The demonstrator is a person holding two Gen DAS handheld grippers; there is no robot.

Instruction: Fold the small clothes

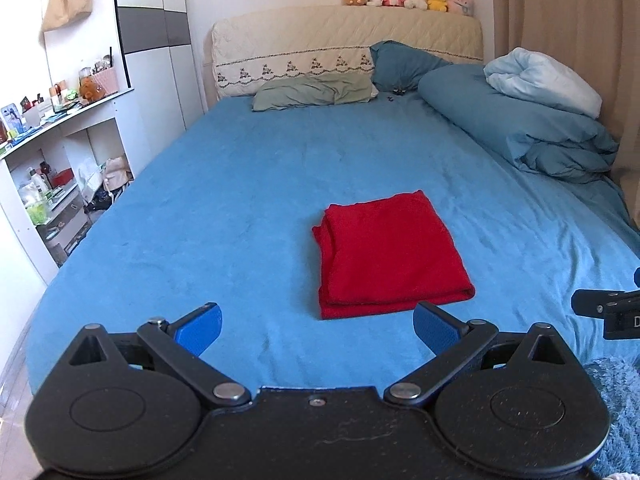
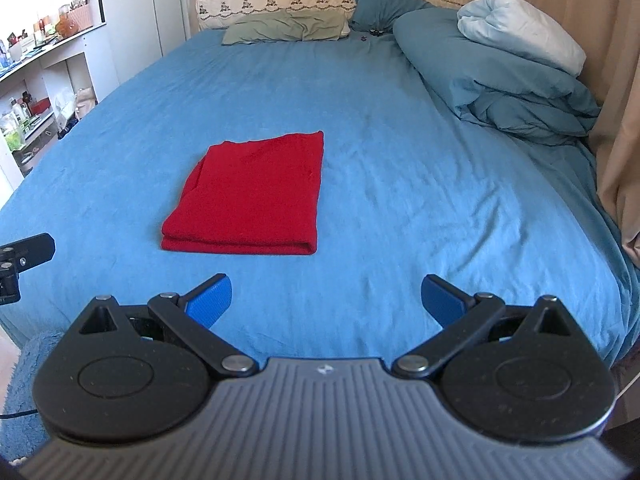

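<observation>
Left gripper low over the near edge of the bed, jaws spread wide, holding nothing. Folded red cloth flat on the blue sheet, just beyond the jaws toward 1 o'clock, near corner close to the right blue pad but apart from it. Right gripper likewise low at the bed's near edge, jaws wide and empty. From there, red cloth at 11 o'clock, clear of both pads. Green pillow at 12 o'clock by the headboard; rumpled blue duvet at 2 o'clock.
</observation>
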